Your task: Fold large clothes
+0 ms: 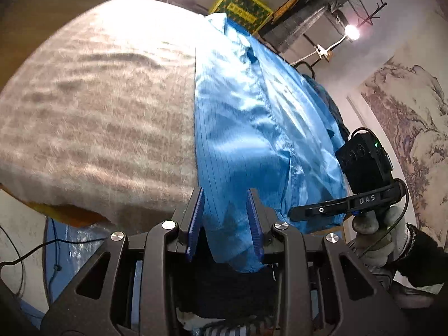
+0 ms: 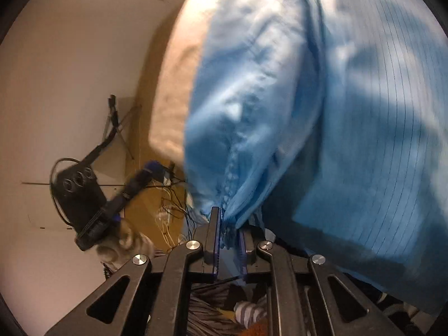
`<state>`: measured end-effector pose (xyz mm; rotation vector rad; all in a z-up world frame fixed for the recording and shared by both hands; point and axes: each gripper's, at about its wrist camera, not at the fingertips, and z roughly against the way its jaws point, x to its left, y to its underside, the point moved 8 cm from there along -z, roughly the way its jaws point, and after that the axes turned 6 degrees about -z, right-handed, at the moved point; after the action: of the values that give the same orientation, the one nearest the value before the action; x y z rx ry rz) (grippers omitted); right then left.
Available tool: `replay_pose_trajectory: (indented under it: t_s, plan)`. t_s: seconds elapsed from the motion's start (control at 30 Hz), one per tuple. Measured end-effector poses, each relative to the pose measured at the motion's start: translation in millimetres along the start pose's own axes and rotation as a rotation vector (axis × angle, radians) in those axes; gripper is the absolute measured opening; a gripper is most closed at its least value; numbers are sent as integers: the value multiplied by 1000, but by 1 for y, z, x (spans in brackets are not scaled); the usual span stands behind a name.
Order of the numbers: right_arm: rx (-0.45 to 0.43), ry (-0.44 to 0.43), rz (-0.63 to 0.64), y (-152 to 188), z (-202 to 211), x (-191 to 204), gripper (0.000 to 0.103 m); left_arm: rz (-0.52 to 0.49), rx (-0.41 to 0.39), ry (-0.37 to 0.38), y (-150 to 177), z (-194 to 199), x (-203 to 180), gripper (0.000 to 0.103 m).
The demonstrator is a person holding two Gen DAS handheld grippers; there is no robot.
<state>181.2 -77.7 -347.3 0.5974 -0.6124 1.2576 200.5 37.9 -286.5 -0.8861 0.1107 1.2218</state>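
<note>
Blue garment (image 1: 252, 128) sprawls over the fuzzy blanket (image 1: 98, 112), thin, slick, floppy; best taken by hems and seams. Left gripper (image 1: 226, 218) pinches its near edge, right gripper (image 2: 229, 233) clamps a bunched seam.

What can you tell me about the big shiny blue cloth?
The blue garment is thin, glossy fabric with fine dark pinstripes and stitched seams. It lies wrinkled along a fuzzy beige blanket, its near end hanging off the edge. The left gripper has that hanging part between its fingers; the right gripper pinches a bunched seam.
</note>
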Motion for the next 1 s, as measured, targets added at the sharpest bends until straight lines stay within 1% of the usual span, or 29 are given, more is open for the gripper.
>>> replay_pose_trajectory:
  t_s: [0.07, 0.13, 0.2, 0.23, 0.27, 0.3, 0.33, 0.37, 0.43, 0.47, 0.5, 0.53, 0.57, 0.6, 0.7, 0.73, 0.77, 0.8, 0.87, 0.9, 0.93, 1.0]
  plan:
    - [4, 32, 22, 2, -4, -1, 9, -27, 38, 0, 6, -12, -8, 30]
    - [3, 58, 45, 2, -4, 2, 9, -85, 94, -34, 17, -25, -17, 30]
    - [1, 96, 67, 0, -3, 5, 13, -168, 202, -105, 37, -42, -16, 30]
    - [-3, 134, 98, 2, 0, 8, 21, -190, 232, -132, 46, -47, -14, 30]
    - [-3, 162, 122, 3, 3, 9, 34, -205, 271, -152, 56, -54, -12, 30]
    - [4, 173, 147, 6, 7, 10, 35, -209, 283, -158, 59, -55, -10, 30]
    - [9, 187, 162, 9, 11, 11, 40, -205, 280, -157, 61, -55, -9, 30]
    - [2, 191, 173, 11, 15, 11, 41, -190, 268, -146, 60, -53, -8, 30]
    - [-29, 164, 183, 11, 29, 10, 44, -130, 221, -82, 52, -43, -8, 30]
    - [-43, 139, 175, 10, 33, 11, 45, -96, 192, -52, 47, -35, -7, 37]
    - [-56, 105, 161, 7, 36, 12, 46, -57, 159, -28, 42, -29, -4, 50]
    - [-59, 90, 156, 5, 41, 12, 46, -23, 129, -15, 37, -25, -2, 56]
    - [-65, 79, 155, 4, 44, 11, 46, 14, 101, 0, 32, -22, 1, 61]
    - [-67, 80, 157, 3, 44, 11, 45, 54, 90, 24, 29, -21, 4, 61]
    - [-49, 85, 164, 1, 34, 9, 32, 129, 105, 72, 27, -36, 11, 61]
    - [-39, 95, 161, 0, 28, 8, 22, 132, 115, 77, 27, -40, 11, 57]
    - [-32, 102, 159, 0, 21, 9, 11, 131, 127, 81, 28, -45, 9, 33]
    - [-23, 99, 154, 0, 15, 10, 7, 120, 147, 82, 33, -46, 7, 12]
    - [-24, 76, 153, 4, 16, 17, 3, 80, 122, 58, 32, -38, 1, 12]
    - [-27, 57, 165, 6, 20, 22, 3, 51, 109, 35, 31, -30, -1, 12]
    - [-33, 59, 200, 9, 24, 27, 3, 31, 102, 6, 32, -25, -1, 12]
    - [-53, 147, 267, 10, 25, 29, 3, 9, 98, -58, 35, -18, 3, 12]
